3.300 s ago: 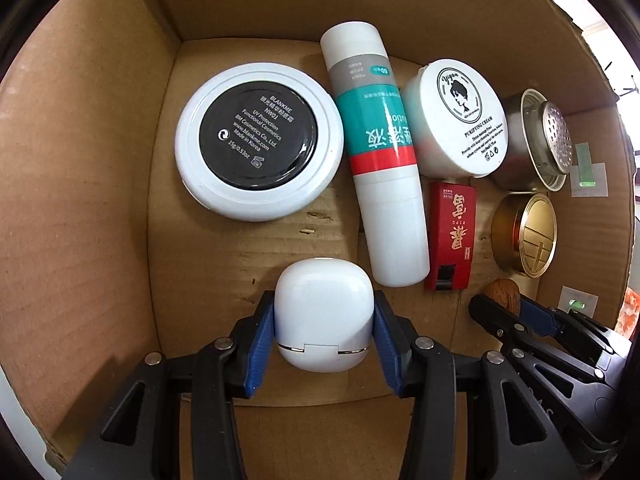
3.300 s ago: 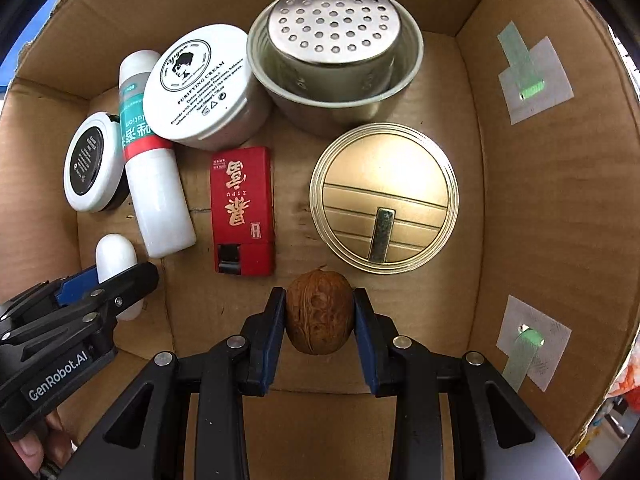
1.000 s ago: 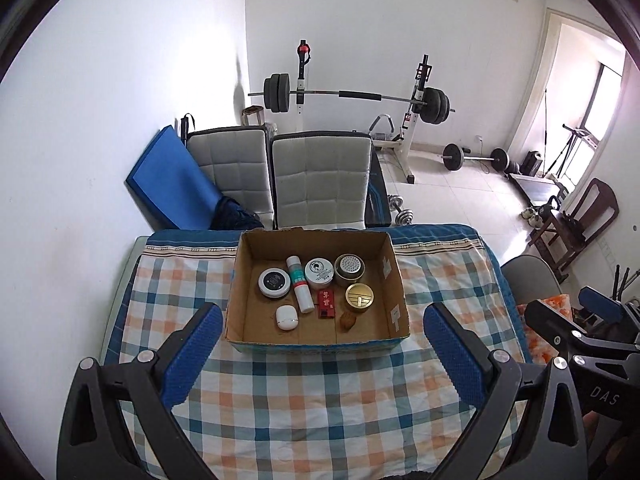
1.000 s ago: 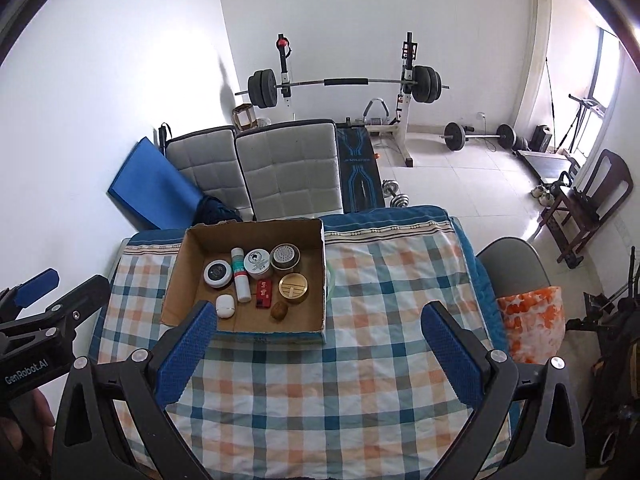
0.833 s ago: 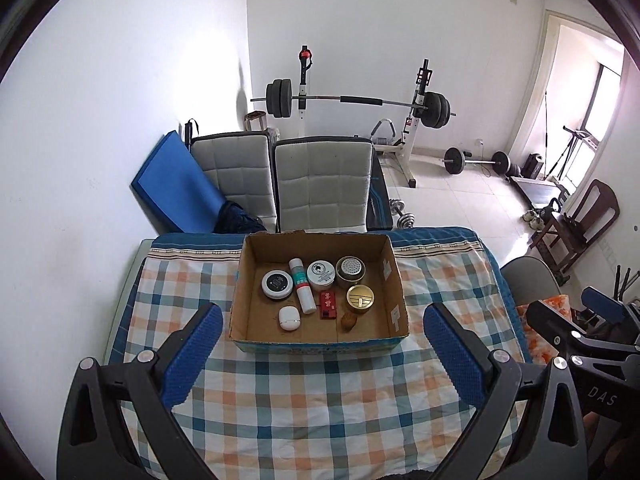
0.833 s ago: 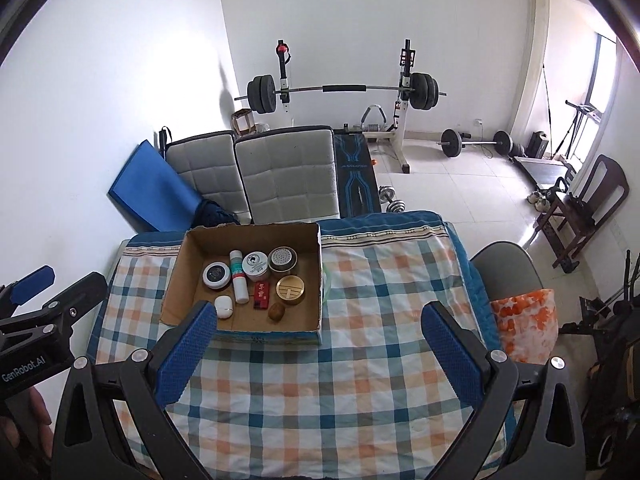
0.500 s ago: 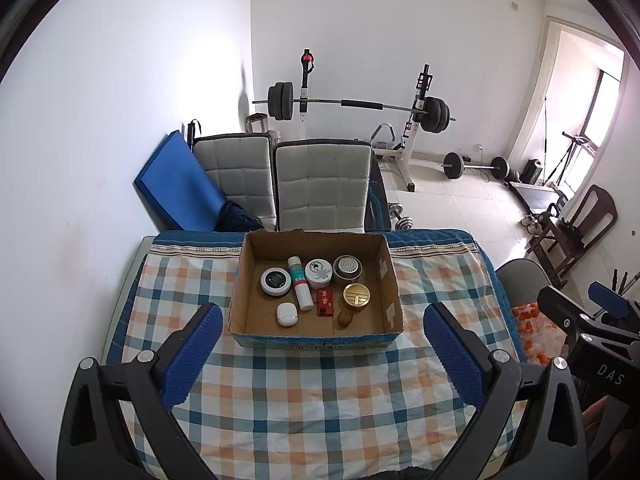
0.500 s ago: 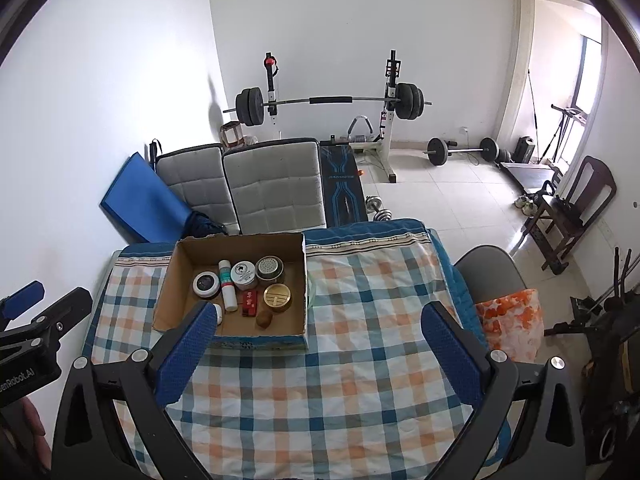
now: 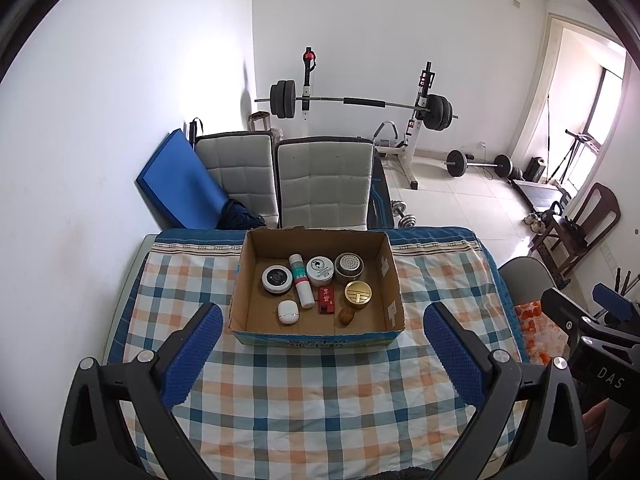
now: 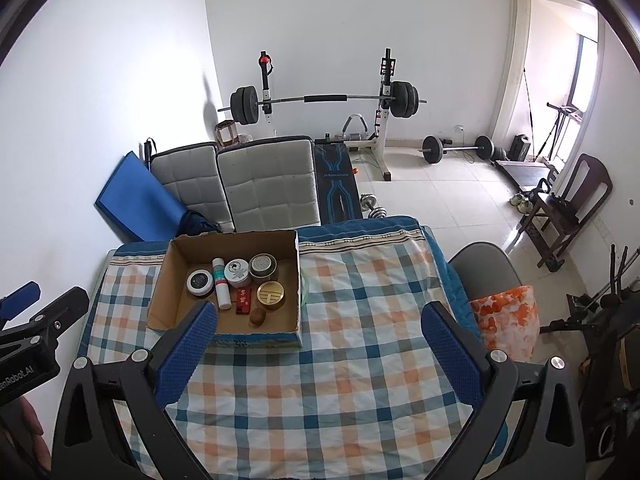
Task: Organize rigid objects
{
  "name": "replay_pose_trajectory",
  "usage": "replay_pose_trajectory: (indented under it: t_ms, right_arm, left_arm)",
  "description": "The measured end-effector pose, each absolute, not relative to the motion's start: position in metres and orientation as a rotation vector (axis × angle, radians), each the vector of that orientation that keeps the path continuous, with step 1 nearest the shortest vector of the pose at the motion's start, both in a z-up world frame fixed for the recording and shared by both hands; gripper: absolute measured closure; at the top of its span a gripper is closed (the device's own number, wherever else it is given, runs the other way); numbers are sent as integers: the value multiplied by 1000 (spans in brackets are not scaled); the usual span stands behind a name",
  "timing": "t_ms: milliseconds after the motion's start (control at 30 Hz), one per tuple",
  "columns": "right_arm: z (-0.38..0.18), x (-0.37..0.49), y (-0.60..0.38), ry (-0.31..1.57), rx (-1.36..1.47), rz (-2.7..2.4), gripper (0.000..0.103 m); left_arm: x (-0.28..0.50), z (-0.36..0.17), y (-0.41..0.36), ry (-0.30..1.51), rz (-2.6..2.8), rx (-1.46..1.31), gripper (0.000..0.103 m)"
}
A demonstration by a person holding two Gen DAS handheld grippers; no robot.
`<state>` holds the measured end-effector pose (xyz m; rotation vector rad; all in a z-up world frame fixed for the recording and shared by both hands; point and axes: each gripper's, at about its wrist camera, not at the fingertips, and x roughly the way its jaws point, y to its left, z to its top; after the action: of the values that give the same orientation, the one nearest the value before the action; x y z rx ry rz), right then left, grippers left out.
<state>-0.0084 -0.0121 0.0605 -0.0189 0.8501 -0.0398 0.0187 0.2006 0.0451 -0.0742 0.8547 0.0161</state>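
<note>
Since a moment ago I have drawn both my left gripper (image 9: 318, 346) and right gripper (image 10: 316, 344) back above the checked tablecloth (image 9: 320, 392), jaws spread and empty, leaving the white case (image 9: 288, 311) and walnut (image 9: 346, 315) inside the cardboard box (image 9: 316, 338), so I judge the sorting finished, nothing further to grasp.

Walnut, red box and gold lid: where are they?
walnut (image 9: 346, 316): left wrist view, middle of its shell.
red box (image 9: 326, 300): left wrist view, its top face.
gold lid (image 10: 271, 293): right wrist view, its flat top.
</note>
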Motion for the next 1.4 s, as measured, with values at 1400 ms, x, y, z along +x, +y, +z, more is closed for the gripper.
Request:
replay_pose_trajectory:
  t_ms: [1400]
  right_arm:
    - [60, -2, -37, 834, -50, -60, 0]
  left_arm:
    - [26, 41, 199, 870, 8, -62, 0]
